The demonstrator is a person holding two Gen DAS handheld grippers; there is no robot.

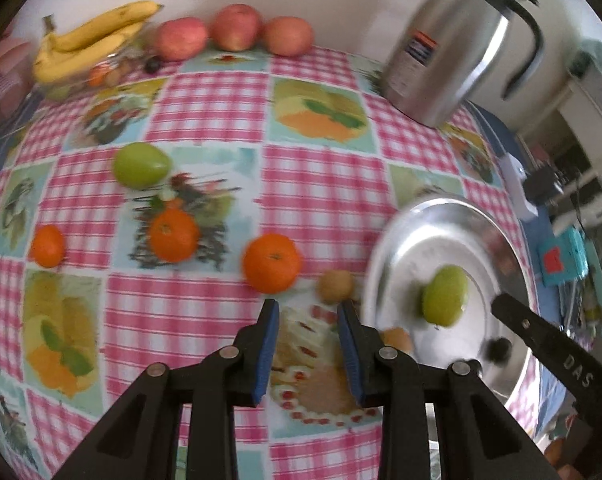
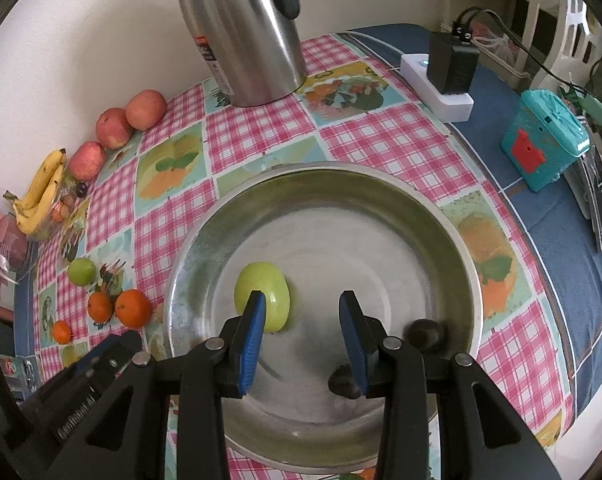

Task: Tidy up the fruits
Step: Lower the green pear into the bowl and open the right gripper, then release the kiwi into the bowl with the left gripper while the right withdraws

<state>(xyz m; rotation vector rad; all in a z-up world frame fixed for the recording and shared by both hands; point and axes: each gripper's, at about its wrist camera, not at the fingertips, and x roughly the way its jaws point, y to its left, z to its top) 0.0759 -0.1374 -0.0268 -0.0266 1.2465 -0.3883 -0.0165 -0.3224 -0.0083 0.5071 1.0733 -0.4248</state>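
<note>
A metal bowl (image 2: pixel 189 256) holds a green fruit (image 2: pixel 263 296) and two small dark fruits (image 2: pixel 425 334). My right gripper (image 2: pixel 301 300) hovers over the bowl, open, with nothing between its fingers; the green fruit lies just behind its left finger. My left gripper (image 1: pixel 309 308) is over the checked tablecloth left of the bowl (image 1: pixel 385 248), jaws slightly apart and empty. Just ahead of it lie an orange (image 1: pixel 272 263) and a small brown fruit (image 1: pixel 336 286). Further left are two more oranges (image 1: pixel 174 234) and a second green fruit (image 1: pixel 141 165).
Three apples (image 1: pixel 237 26) and a bunch of bananas (image 1: pixel 89 40) line the wall at the back. A steel thermos jug (image 2: pixel 241 32) stands behind the bowl. A power strip with an adapter (image 2: pixel 449 68) and a teal box (image 2: pixel 545 148) sit to the right.
</note>
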